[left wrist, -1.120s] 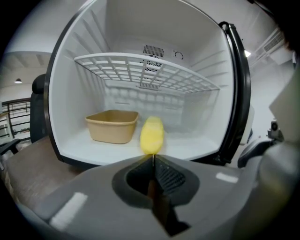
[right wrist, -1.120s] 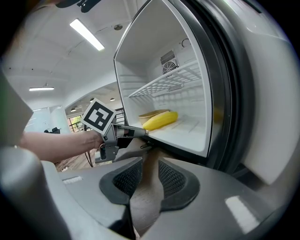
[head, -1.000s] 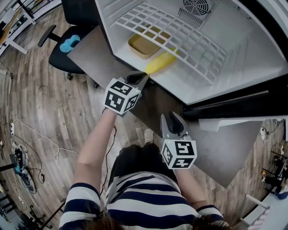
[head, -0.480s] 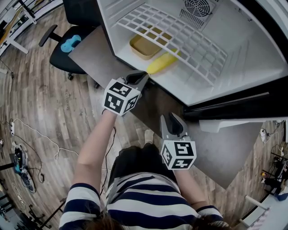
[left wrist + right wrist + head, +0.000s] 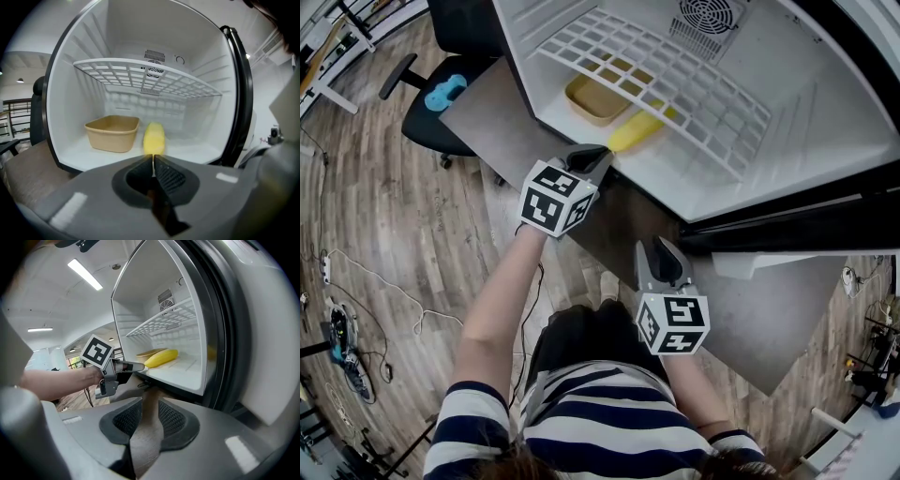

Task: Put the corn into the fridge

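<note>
The corn (image 5: 636,131) lies in the fridge (image 5: 750,178), a tub (image 5: 592,98) beside it. The left claw (image 5: 598,155) — clenched, empty — is right by the corn. The right claw (image 5: 661,246) — released — is farther from the corn.

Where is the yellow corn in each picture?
Head view: corn upper middle, inside the fridge.
Left gripper view: corn in the centre.
Right gripper view: corn in the centre.
Shared landmark: the tan tub beside it.

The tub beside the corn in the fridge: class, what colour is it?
Tan, a light beige. The tub shows best in the left gripper view.
</note>
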{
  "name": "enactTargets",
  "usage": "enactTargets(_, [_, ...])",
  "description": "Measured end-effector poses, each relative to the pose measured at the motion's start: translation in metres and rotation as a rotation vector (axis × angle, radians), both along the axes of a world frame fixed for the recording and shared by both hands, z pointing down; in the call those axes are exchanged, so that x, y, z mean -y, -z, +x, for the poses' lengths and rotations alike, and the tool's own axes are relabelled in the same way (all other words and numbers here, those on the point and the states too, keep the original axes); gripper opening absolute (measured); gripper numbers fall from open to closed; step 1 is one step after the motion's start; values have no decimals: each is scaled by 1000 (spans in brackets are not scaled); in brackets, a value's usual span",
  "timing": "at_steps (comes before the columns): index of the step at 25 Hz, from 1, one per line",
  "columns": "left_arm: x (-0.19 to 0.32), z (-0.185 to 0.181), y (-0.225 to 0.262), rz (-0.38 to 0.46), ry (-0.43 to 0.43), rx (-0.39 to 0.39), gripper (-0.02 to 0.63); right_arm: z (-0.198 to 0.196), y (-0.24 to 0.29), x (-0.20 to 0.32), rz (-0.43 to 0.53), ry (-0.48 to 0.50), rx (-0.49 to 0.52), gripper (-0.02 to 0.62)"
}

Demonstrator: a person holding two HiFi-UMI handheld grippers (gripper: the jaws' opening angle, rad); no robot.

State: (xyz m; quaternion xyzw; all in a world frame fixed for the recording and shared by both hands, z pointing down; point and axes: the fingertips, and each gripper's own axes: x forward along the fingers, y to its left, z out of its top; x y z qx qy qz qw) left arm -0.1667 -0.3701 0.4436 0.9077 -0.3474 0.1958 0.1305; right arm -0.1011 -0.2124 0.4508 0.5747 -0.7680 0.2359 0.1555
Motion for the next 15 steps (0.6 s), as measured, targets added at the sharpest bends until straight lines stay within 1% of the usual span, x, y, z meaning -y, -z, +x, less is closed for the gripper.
enactTargets(9, [0,-2,-2,-10,-1,1,0,2,1,3,6,-1,3,91])
enactTargets(12, [-3,-9,2,-8,28,-12,0,2,4,2,12,-1,2,91])
enactTargets(15, [-9,-18,11,1,70,-52,0,1,8,-1,19,-5,1,91])
